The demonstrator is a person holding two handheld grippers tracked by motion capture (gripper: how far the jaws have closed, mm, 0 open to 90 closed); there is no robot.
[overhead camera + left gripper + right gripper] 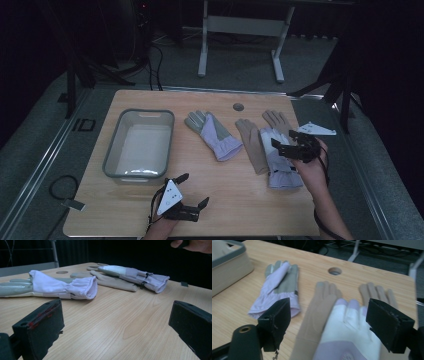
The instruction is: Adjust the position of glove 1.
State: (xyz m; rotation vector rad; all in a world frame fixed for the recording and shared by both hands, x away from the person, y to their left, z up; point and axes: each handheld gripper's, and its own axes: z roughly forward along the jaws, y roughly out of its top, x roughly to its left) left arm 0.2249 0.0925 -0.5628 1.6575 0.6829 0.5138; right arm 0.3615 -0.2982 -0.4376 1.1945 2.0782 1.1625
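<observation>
Nearest the camera in the high view, the left claw (193,189) rests low over the near edge of the worktop (235,200), its jaws spread wide with nothing between them; the left gripper view shows bare wood between the two black jaws. Further right, the right claw (286,145) hangs above a white and lilac glove (277,160), jaws wide apart and not pressing on anything. In the right gripper view that glove (348,335) lies below and between the jaws, fingers pointing to the far side.

This glove lies partly on top of a tan glove (250,145), and the fingers of another tan glove (276,120) stick out just beyond it on the far right. A second lilac glove with grey fingers (212,132) lies apart from them, near the middle of the worktop, cuff toward the near side. At the left stands a grey-rimmed tub (120,135), well apart from both claws. A round hole (238,107) sits in the worktop at the far side, between the lilac glove and the tan ones.
</observation>
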